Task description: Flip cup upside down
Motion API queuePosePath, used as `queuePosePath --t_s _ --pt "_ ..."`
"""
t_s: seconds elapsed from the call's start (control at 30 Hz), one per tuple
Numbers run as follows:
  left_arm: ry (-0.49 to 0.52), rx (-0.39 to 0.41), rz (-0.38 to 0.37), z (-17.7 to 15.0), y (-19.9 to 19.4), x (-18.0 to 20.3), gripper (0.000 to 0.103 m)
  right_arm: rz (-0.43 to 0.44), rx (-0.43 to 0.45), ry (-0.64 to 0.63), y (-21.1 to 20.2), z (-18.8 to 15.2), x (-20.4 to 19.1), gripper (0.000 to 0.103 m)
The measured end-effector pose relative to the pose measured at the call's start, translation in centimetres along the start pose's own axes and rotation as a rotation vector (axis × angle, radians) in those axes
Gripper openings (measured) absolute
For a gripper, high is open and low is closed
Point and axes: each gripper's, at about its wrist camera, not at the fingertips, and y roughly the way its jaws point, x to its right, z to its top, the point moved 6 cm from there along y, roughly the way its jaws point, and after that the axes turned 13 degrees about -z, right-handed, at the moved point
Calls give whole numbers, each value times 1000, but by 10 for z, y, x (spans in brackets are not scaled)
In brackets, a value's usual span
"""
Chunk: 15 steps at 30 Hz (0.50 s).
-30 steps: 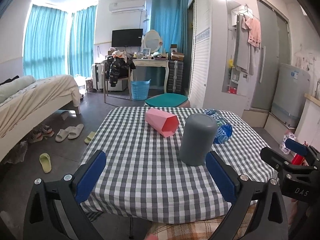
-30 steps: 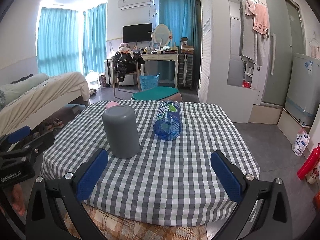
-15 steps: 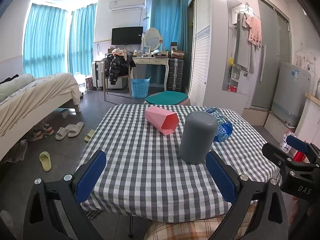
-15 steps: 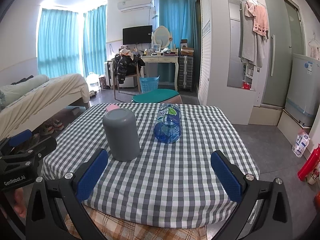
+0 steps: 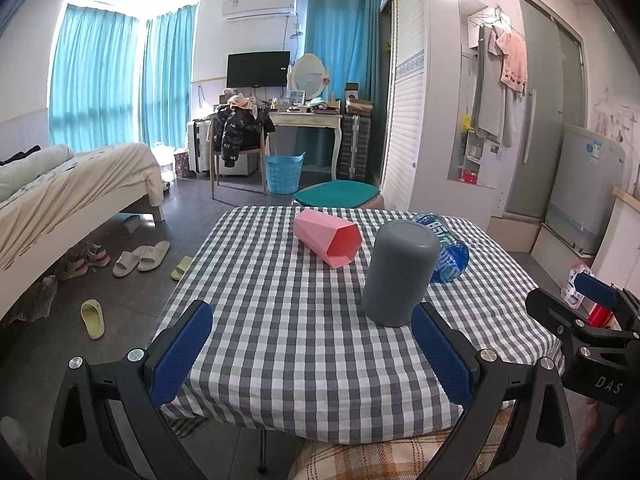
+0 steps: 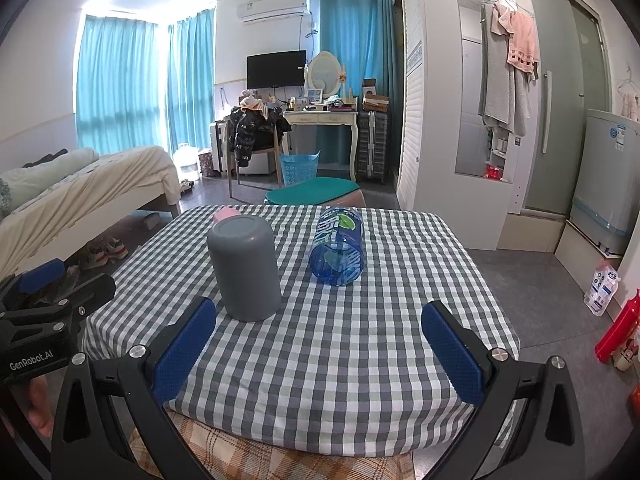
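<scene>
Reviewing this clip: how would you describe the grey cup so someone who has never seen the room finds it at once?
Find the checked table. Three things sit on it; the grey cup stands nearest the cameras, closed end up. The pink cup and blue bottle both lie on their sides.

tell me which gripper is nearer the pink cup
Left. The left gripper faces the pink cup across open cloth; from the right gripper, the grey cup hides nearly all of it.
</scene>
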Motion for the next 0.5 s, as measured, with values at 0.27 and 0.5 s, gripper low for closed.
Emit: queuePosePath --t_s 0.27,0.5 --pt "-1 0 0 0 1 -1 103 2 -1 -2 -1 -2 -2 102" --pt "0 -1 1 -1 0 -1 103 0 -3 -1 -1 -2 -4 102"
